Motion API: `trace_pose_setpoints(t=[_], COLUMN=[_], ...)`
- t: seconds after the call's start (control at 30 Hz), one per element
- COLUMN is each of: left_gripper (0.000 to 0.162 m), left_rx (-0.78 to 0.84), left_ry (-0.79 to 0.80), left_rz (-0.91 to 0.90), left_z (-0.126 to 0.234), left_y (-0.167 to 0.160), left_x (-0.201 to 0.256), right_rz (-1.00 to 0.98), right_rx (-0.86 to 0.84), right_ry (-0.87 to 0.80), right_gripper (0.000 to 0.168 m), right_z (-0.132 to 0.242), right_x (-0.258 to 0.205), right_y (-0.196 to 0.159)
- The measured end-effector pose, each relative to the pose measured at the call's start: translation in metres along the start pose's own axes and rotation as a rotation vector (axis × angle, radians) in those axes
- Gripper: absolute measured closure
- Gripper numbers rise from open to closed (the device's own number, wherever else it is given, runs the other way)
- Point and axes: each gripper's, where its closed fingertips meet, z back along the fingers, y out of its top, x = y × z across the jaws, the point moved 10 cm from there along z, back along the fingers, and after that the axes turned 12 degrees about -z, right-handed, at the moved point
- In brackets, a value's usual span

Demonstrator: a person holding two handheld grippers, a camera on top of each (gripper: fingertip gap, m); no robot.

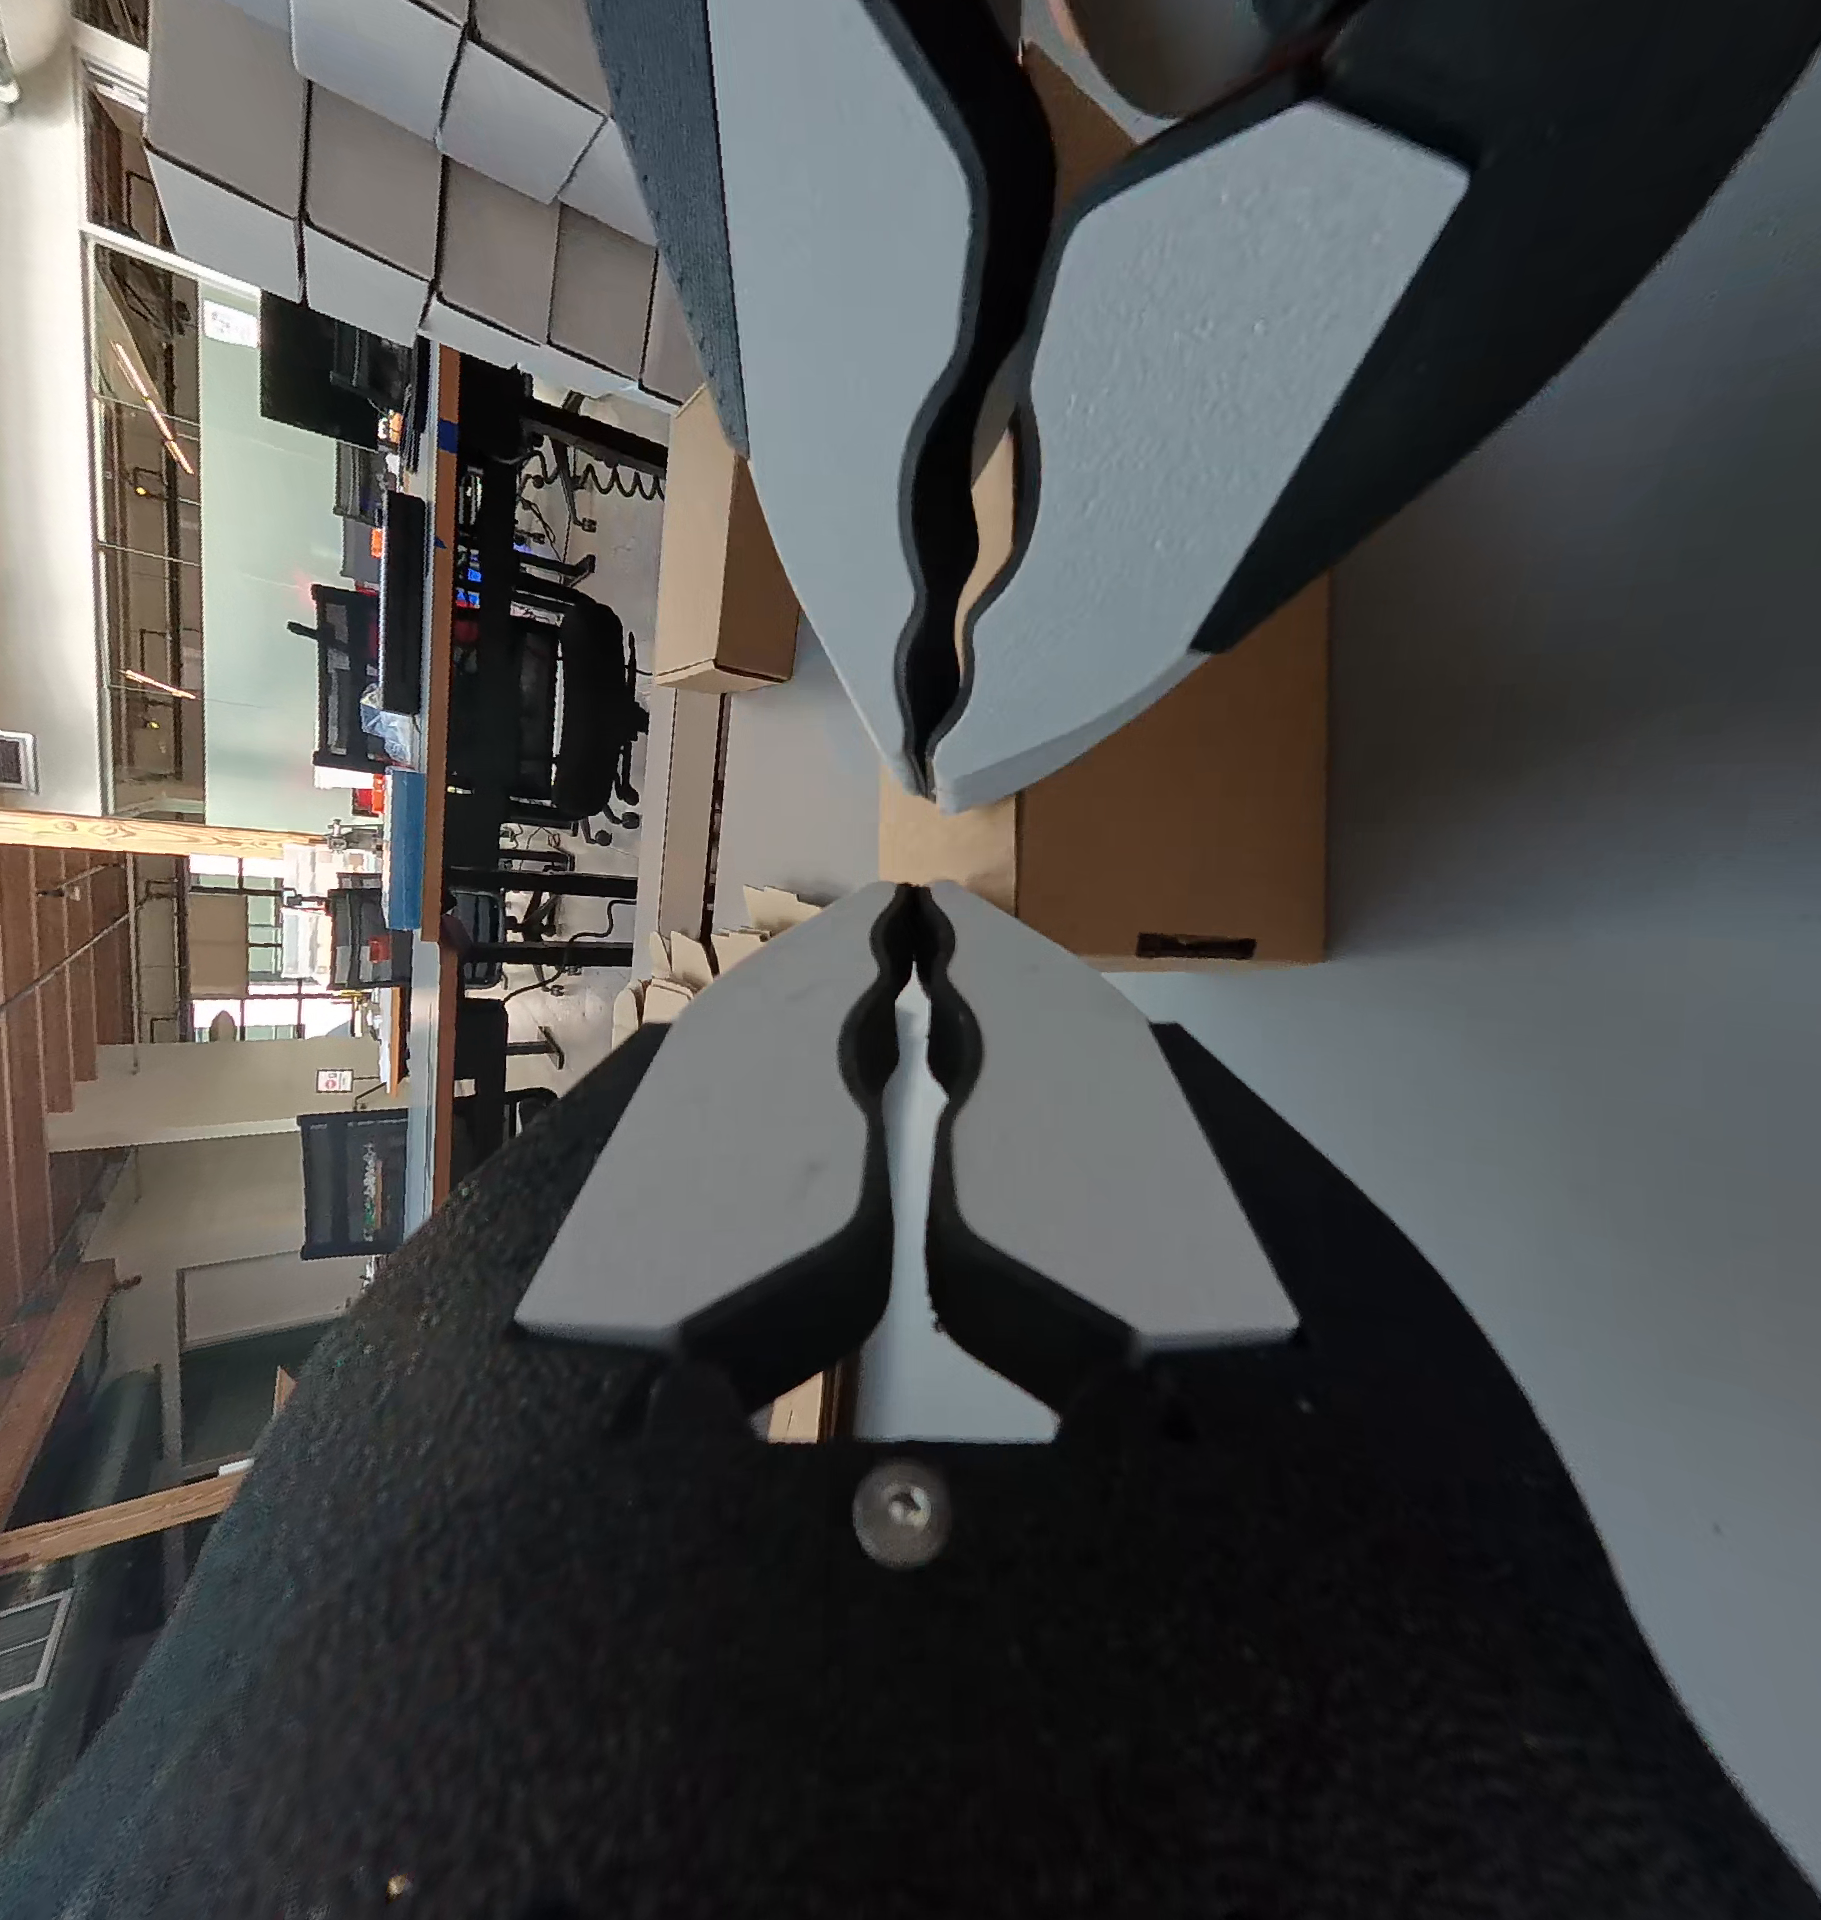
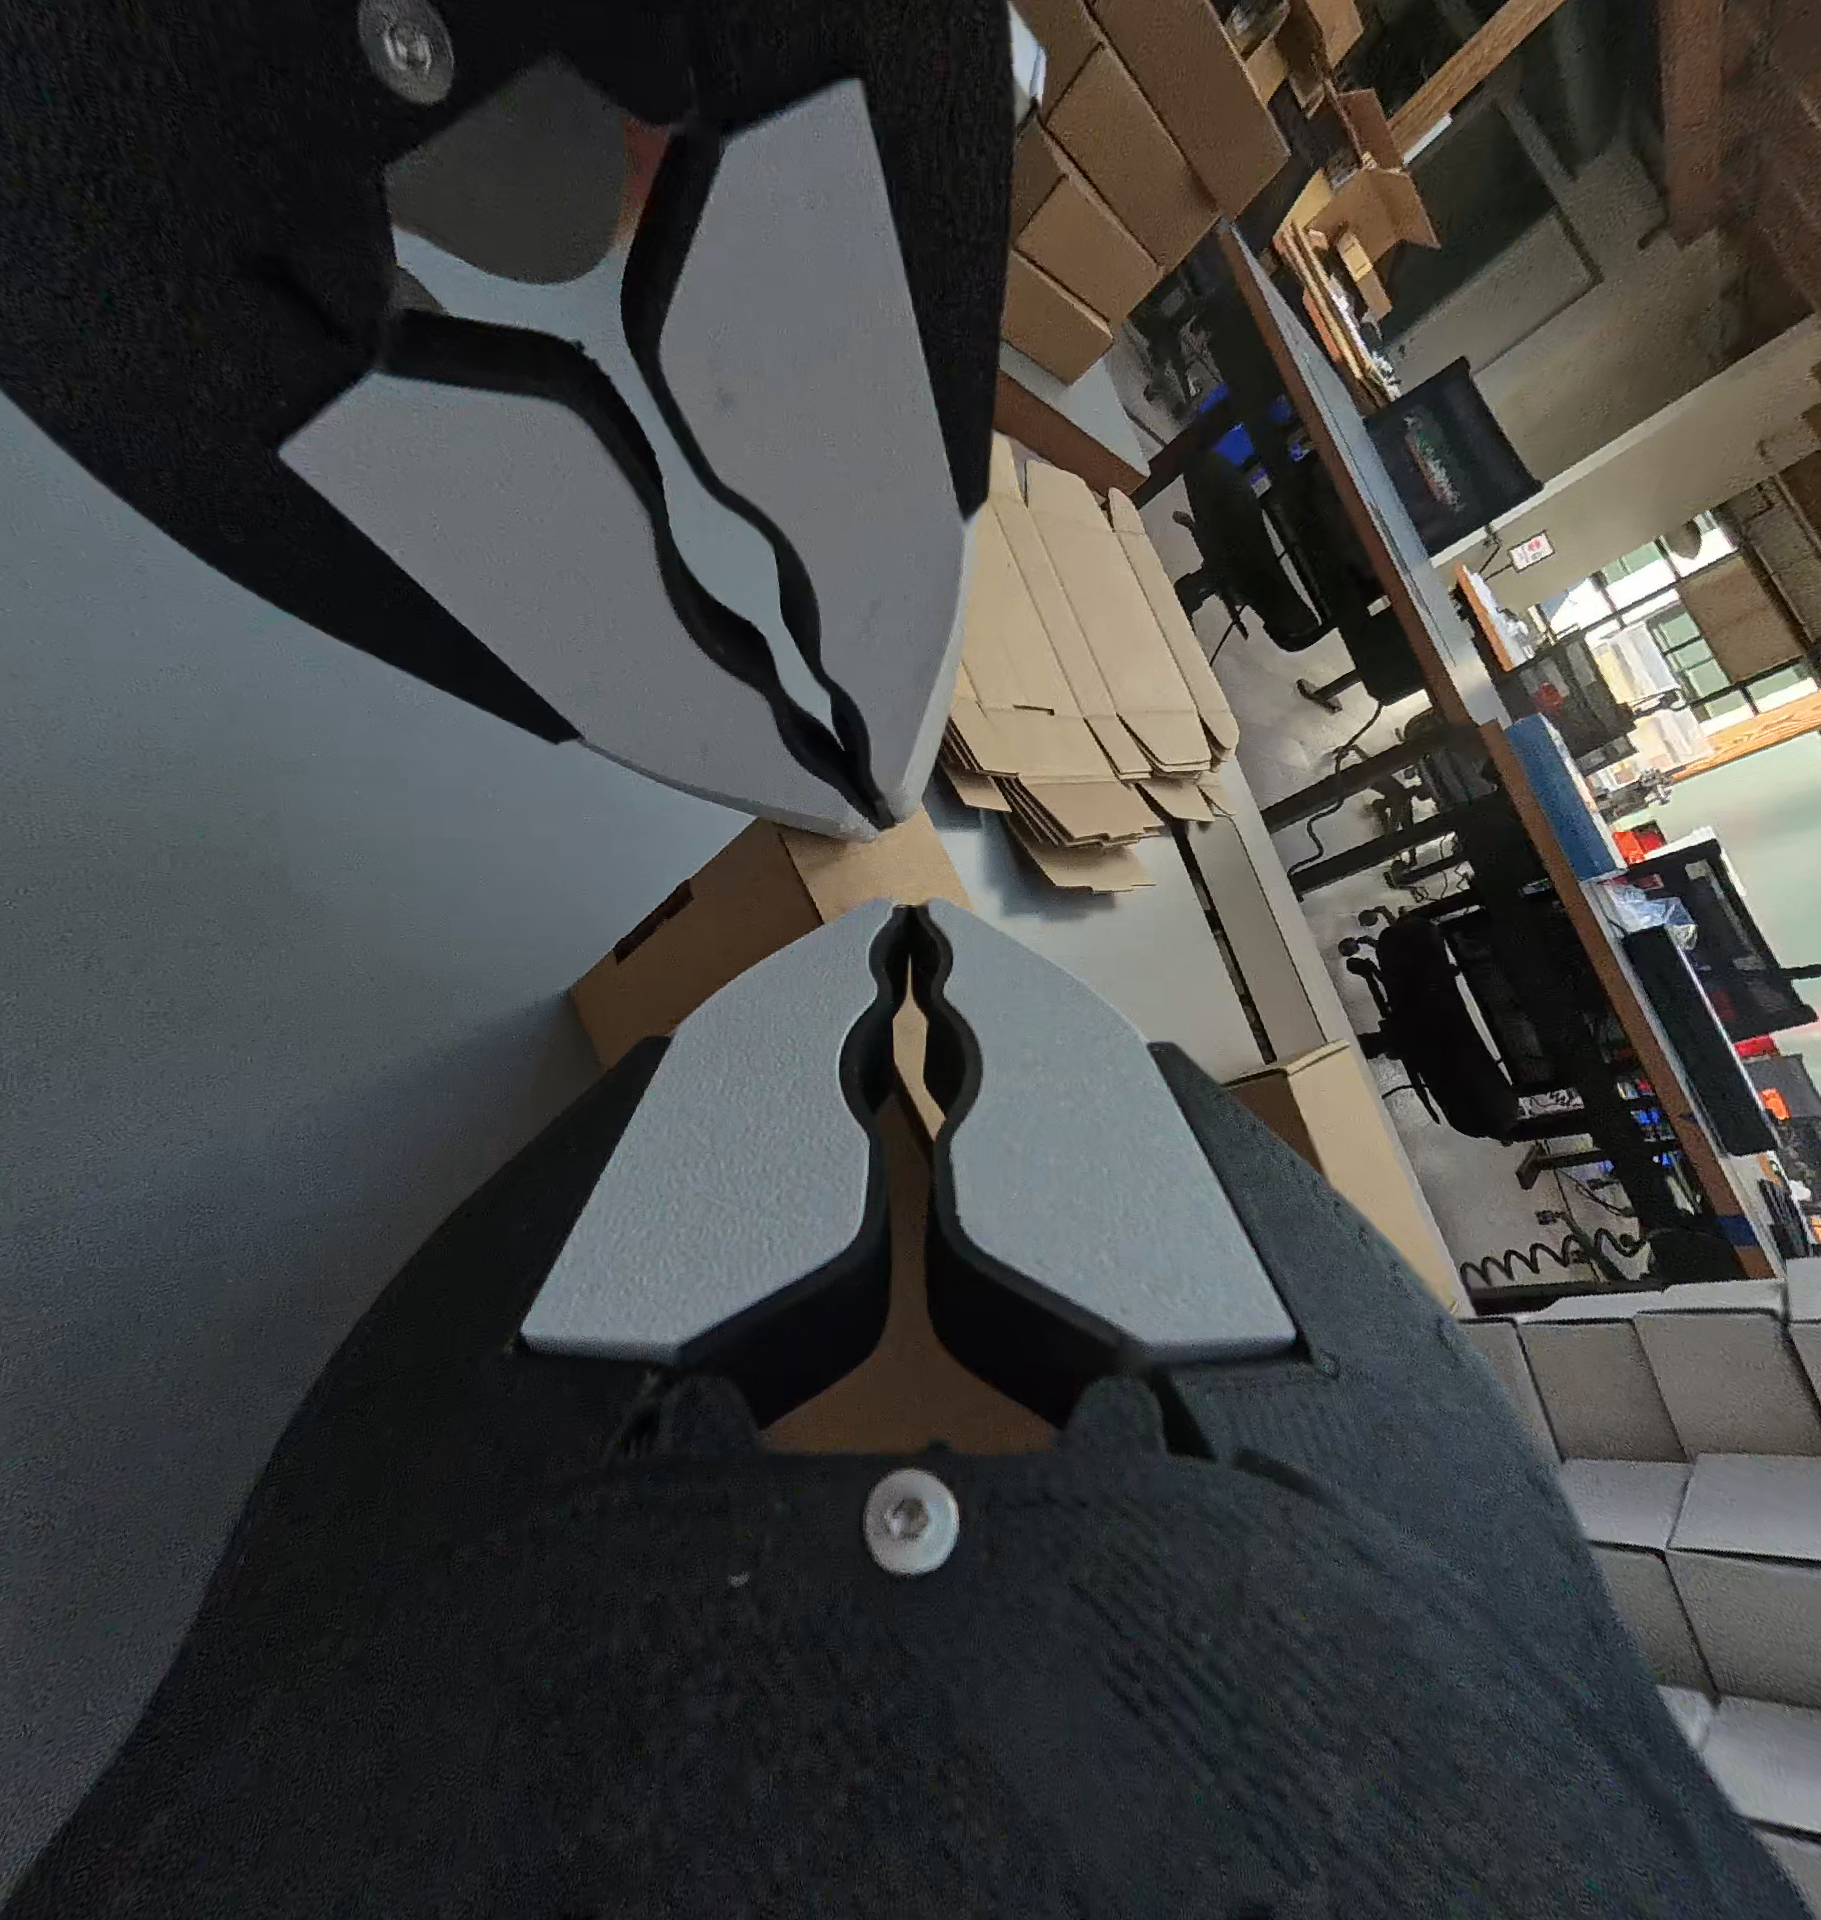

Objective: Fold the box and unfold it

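Both grippers meet tip to tip over the box [image 1: 1176,821] — a brown cardboard carton lying on the white table [image 1: 1612,1039], sitting centre-right in the left wrist view and just left of centre in the right wrist view.

Left gripper [image 1: 911,888]: fingers closed, tips touching. Through the gap behind the tips I only see white table, so nothing is clamped there; at the very tips I can't tell if they nip a cardboard edge or just rest against it.

Right gripper [image 2: 911,912]: fingers also closed at the tips, brown cardboard showing through the gap behind them. It comes in from the top of the left wrist view, tips down on the box's end face (pinching a flap or only pressing on it — not resolvable).

Step, as I read it: the box looks assembled and closed, so the fold half seems done or nearly so and this is the hand-off into unfolding. Could equally be the last tuck of the fold.

Next move needs: one gripper to hold the body down, the other to get a finger under the end flap edge and lift it out. Thin cardboard, so a shallow bite at the edge and a pull along the flap hinge rather than across it.

Background: a stack of flat box blanks [image 2: 1082,665] in the upper middle of the right wrist view, and another brown carton [image 1: 724,561] left of centre in the left wrist view.
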Motion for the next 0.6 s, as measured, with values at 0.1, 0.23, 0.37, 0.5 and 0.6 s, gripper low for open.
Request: trace_pose_setpoints(t=[0.1, 0.23, 0.37, 0.5, 0.6], left_gripper=[0.162, 0.162, 0.162, 0.162, 0.162], left_rx=[-0.002, 0.021, 0.021, 0.013, 0.025], left_ry=[0.011, 0.002, 0.005, 0.010, 0.010], left_rz=[-0.012, 0.014, 0.020, 0.031, 0.050], left_z=[-0.001, -0.002, 0.000, -0.001, -0.002], left_y=[-0.001, -0.002, 0.000, -0.001, -0.003], left_x=[0.000, -0.001, 0.001, 0.000, 0.000], right_rz=[-0.027, -0.182, -0.179, -0.273, -0.422], right_rx=[0.023, 0.056, 0.057, -0.004, 0.085], right_ry=[-0.029, 0.058, 0.123, 0.020, -0.019], right_gripper=[0.167, 0.167, 0.167, 0.168, 0.168], right_z=[-0.001, -0.003, 0.004, 0.028, 0.049], right_x=[-0.001, 0.009, 0.015, 0.049, 0.070], right_y=[-0.003, -0.009, -0.010, -0.028, -0.032])
